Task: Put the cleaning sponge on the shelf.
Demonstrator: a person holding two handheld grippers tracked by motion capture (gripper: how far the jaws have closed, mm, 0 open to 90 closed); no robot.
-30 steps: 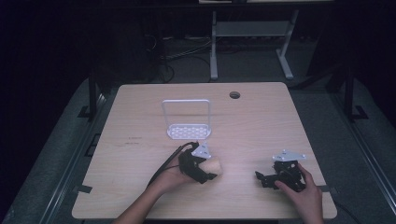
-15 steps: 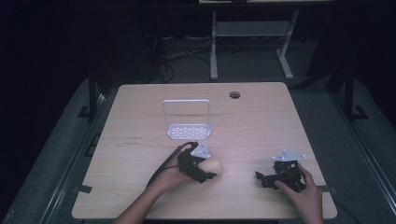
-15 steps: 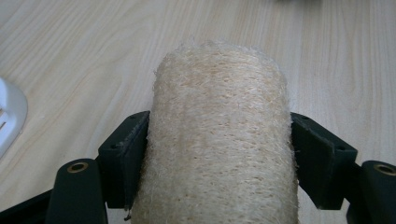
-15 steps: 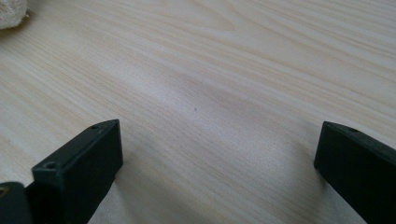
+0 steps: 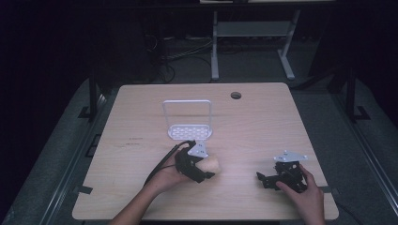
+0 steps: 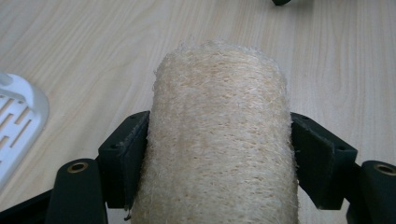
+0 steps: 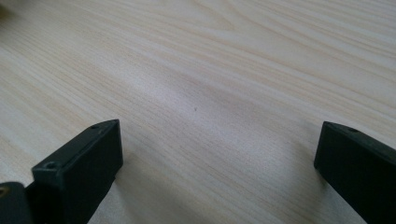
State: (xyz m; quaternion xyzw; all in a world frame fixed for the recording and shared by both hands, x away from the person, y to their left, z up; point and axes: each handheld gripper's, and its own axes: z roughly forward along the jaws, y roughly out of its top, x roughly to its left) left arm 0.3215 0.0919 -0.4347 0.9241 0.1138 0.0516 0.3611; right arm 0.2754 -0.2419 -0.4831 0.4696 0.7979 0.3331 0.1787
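A tan, fibrous loofah roll lies between the two black jaws of my left gripper, and both pads press on its sides. From above, the loofah sticks out of the left gripper just over the wooden table, near its front middle. My right gripper rests at the front right of the table with a hand around it. Its jaws stand wide open over bare wood, and nothing lies between the right gripper's fingers.
A white wire rack with a perforated base stands upright just behind the left gripper; its corner shows at the left of the left gripper view. A round cable hole sits near the table's far edge. Dark floor surrounds the table.
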